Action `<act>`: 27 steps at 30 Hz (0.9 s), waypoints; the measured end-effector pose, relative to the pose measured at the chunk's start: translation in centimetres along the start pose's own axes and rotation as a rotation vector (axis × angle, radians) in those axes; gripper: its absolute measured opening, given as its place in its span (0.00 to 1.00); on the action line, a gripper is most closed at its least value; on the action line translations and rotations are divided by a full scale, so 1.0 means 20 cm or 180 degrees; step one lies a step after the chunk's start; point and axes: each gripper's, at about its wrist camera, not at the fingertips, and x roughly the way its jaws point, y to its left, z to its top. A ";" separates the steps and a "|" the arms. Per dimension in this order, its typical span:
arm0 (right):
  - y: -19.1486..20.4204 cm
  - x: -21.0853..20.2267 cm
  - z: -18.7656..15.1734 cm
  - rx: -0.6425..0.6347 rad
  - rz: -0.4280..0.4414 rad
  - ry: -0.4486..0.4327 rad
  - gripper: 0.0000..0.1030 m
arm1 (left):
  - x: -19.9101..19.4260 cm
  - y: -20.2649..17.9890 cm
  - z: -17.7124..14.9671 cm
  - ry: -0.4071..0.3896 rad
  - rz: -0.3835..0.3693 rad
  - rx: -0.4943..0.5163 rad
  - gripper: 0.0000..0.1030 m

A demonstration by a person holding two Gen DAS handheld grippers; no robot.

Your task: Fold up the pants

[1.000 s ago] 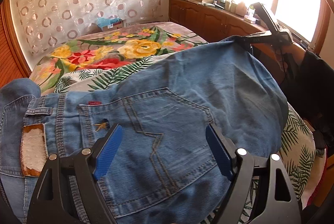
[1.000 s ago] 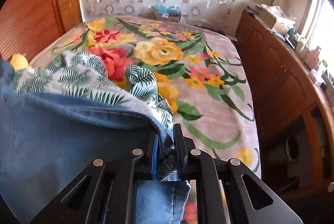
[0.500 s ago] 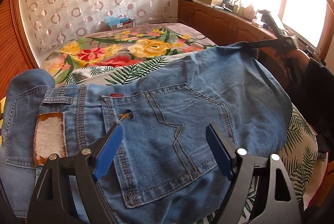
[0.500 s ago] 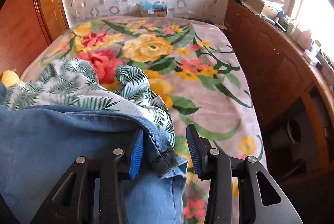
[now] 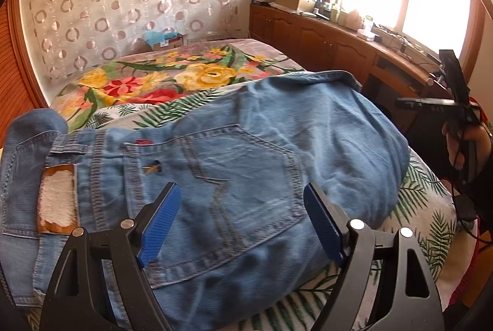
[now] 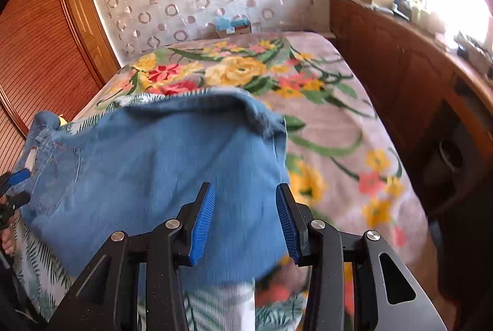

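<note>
One pair of jeans (image 5: 252,164) is lying folded on the bed (image 6: 326,127). Two grippers are hovering over it: the left gripper (image 5: 240,220) is gaping wide and the right gripper (image 6: 245,217) is sitting half open, both gripping nothing.

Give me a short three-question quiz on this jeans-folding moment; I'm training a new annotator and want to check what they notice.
1. True or false: the right tongs are clamped on the hem of the jeans.
2. Multiple choice: what lies directly under the jeans? A) bare wood floor B) a palm-leaf print cloth C) a striped towel on a chair
3. Fill in: beyond the left tongs, the back pocket of the jeans faces ____.

Key: 1. false, the pads stand apart with nothing pinched between them; 2. B; 3. up
</note>
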 end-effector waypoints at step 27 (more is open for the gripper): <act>0.05 -0.10 -0.02 0.0143 -0.0182 -0.0074 0.02 | -0.12 -0.08 -0.11 -0.0031 -0.0096 -0.0019 0.80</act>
